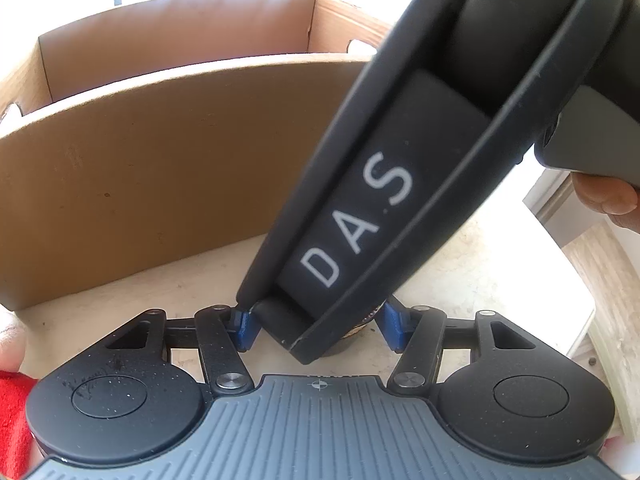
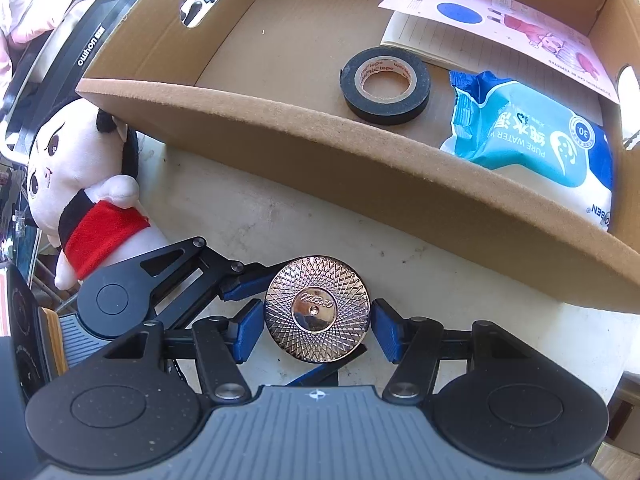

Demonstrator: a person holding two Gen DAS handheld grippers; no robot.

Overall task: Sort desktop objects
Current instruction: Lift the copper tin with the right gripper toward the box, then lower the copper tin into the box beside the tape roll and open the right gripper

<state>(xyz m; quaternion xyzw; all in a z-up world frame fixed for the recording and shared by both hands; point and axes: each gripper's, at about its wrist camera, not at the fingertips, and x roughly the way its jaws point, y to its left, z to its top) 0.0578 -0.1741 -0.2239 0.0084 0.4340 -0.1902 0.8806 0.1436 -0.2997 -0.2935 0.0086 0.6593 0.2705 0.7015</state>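
Between my right gripper's (image 2: pixel 316 326) blue-padded fingers (image 2: pixel 250 330) sits a round, gold-toned metal lid with an engraved lattice pattern (image 2: pixel 316 308), capping a small dark container on the pale, scuffed tabletop (image 2: pixel 248 216). Both pads stand just beside the lid's rim with slight gaps, so I read the jaws as released around it rather than clenched. My left gripper (image 2: pixel 256 284) reaches in from the left at the same container; in its own view its blue pads (image 1: pixel 245 330) flank the container's dark base (image 1: pixel 346 346), mostly hidden behind the right tool's black body lettered "DAS" (image 1: pixel 360 216), and I cannot tell whether they press on it. Beyond the lid stands an open brown cardboard box (image 2: pixel 320 152), its near wall close to the container. Inside it I see a roll of black tape (image 2: pixel 386 86), a blue-and-white pack of wet wipes (image 2: pixel 536 140), and a lined notepad under a pink printed sheet (image 2: pixel 500 16). Left of the box sits a white plush doll with a red scarf (image 2: pixel 84 192).
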